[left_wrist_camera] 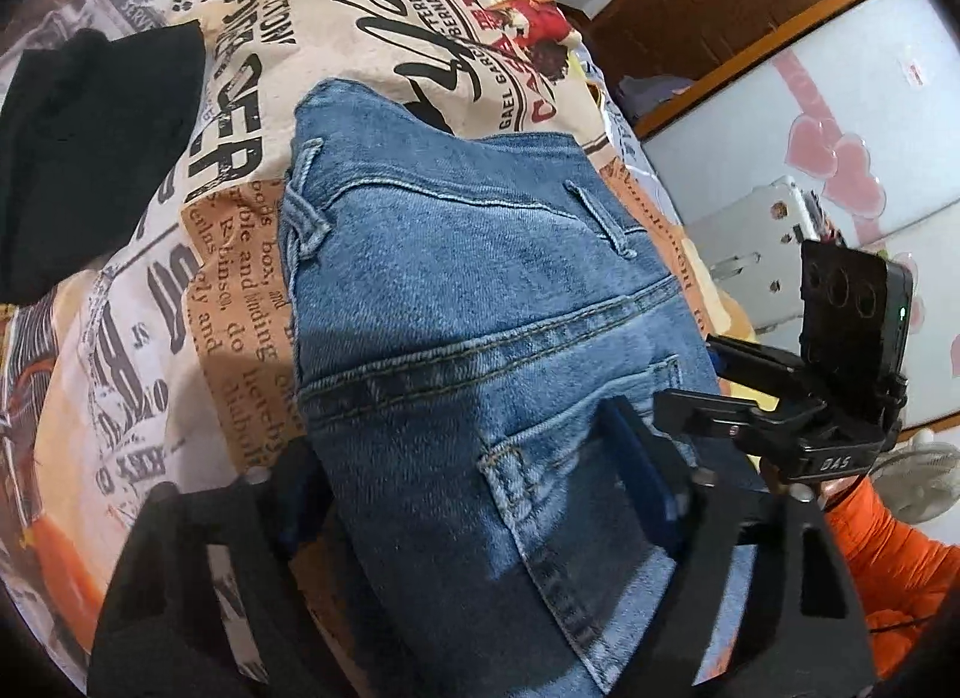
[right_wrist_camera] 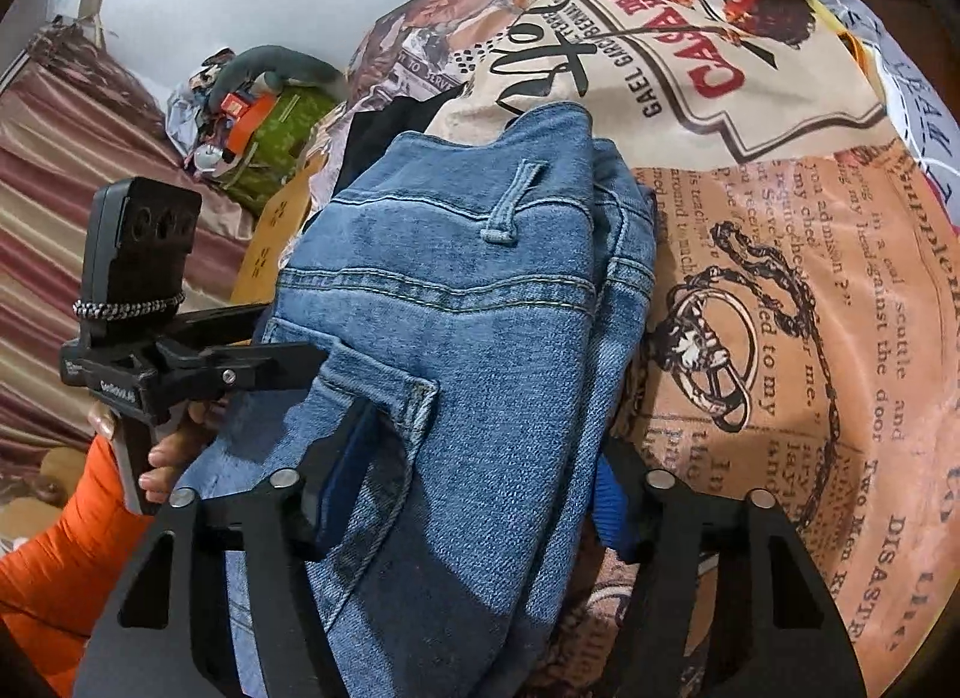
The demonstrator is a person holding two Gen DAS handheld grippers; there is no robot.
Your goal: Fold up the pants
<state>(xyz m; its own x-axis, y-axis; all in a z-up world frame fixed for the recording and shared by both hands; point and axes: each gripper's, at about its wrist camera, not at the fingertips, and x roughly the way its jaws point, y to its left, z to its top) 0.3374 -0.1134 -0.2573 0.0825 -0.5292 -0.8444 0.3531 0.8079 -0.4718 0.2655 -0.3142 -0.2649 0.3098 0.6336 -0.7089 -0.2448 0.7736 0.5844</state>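
Observation:
Blue denim pants (left_wrist_camera: 468,290) lie folded lengthwise on a printed bedspread (left_wrist_camera: 240,170), waistband at the far end, back pocket near me. My left gripper (left_wrist_camera: 474,488) straddles the pants, its blue-padded fingers (left_wrist_camera: 636,458) on either side of the denim. In the right wrist view the pants (right_wrist_camera: 468,302) run between my right gripper's (right_wrist_camera: 480,476) blue-padded fingers (right_wrist_camera: 348,458). Each gripper shows in the other's view, the right one (left_wrist_camera: 798,398) and the left one (right_wrist_camera: 180,368) beside the pants. Both are closed on a thick fold of denim.
A black garment (left_wrist_camera: 90,158) lies on the bed at the far left. A green box with clutter (right_wrist_camera: 264,128) stands past the bed's edge. A white cabinet with pink heart stickers (left_wrist_camera: 840,158) stands at the right. An orange sleeve (right_wrist_camera: 66,548) shows low down.

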